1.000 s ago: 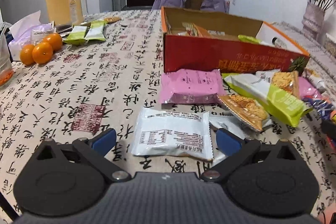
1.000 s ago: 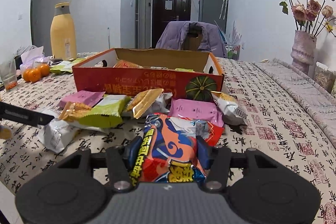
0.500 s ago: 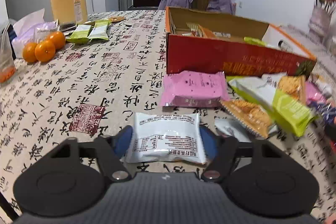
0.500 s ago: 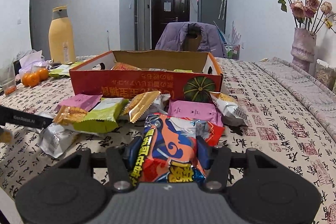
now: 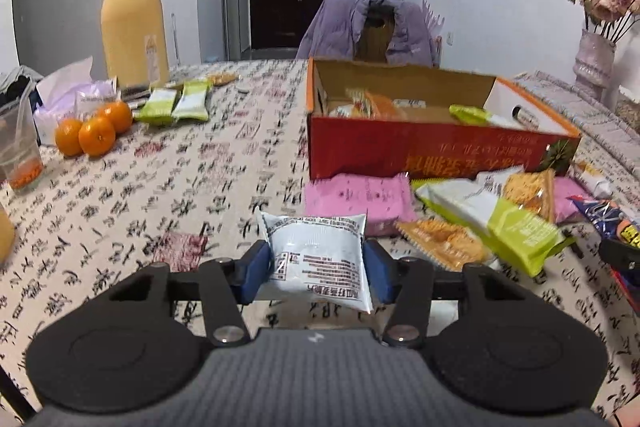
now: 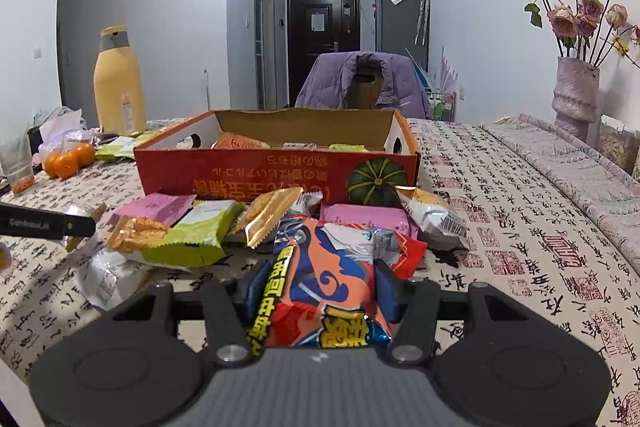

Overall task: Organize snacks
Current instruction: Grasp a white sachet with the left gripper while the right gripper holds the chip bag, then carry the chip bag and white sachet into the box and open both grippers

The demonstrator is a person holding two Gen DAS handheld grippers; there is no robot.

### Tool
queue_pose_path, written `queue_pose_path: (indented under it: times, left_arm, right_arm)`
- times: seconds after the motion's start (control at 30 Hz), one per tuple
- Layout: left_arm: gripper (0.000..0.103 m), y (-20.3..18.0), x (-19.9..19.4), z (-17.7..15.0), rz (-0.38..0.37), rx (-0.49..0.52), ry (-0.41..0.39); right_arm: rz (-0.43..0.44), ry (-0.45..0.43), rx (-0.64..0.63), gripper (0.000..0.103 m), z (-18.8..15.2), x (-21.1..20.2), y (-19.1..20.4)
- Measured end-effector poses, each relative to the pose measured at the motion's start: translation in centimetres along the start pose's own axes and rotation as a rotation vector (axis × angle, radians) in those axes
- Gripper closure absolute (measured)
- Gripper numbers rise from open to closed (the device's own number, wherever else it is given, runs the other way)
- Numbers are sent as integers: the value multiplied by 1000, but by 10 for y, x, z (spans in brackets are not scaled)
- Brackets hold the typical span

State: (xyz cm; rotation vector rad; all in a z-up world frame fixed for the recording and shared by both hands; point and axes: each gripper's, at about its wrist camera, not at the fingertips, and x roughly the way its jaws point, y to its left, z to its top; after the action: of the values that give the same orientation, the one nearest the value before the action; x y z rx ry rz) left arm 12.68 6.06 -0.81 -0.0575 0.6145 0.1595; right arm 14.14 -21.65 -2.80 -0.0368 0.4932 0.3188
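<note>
My left gripper (image 5: 318, 269) is closing on a white snack packet (image 5: 320, 259); its blue pads press the packet's sides and the packet is raised off the cloth. My right gripper (image 6: 320, 291) is shut on an orange and blue snack bag (image 6: 324, 287). A red cardboard box (image 5: 432, 151) (image 6: 276, 175) stands open behind the pile and holds several snacks. In front of it lie loose packets: a pink one (image 5: 356, 199), a green one (image 5: 520, 231) (image 6: 192, 231) and a golden one (image 5: 440, 239) (image 6: 272, 213).
Three oranges (image 5: 92, 127), a clear cup (image 5: 18, 147), two green packets (image 5: 176, 103) and a tall yellow bottle (image 5: 134, 27) stand at the far left. A vase of dried flowers (image 6: 576, 95) is at the right. A chair with a purple jacket (image 6: 360, 83) stands behind the table.
The left gripper's jaws closed from wide open onto the white packet and lifted it off the table. The right gripper kept still with its bag.
</note>
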Motion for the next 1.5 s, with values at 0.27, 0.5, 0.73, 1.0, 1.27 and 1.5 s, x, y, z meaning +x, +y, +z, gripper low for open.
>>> queue_pose_path:
  times: [0.27, 0.5, 0.73, 1.0, 1.27, 1.5]
  left_arm:
    - [50, -13, -8, 21, -25, 11, -68]
    - [50, -29, -6, 44, -51, 23, -111]
    - [50, -46, 4, 72, -68, 31, -144]
    - [50, -59, 30, 106, -76, 26, -157]
    - [50, -62, 77, 136, -61, -2, -141]
    - [50, -58, 113, 146, -46, -56, -154]
  right_arm:
    - [12, -53, 11, 50, 17, 1, 3]
    - [34, -97, 22, 50, 37, 9, 7]
    - [41, -151, 22, 50, 71, 25, 6]
    - [44, -171, 12, 50, 114, 62, 3]
    - [45, -134, 7, 50, 144, 123, -1]
    - [49, -114, 29, 50, 143, 174, -5]
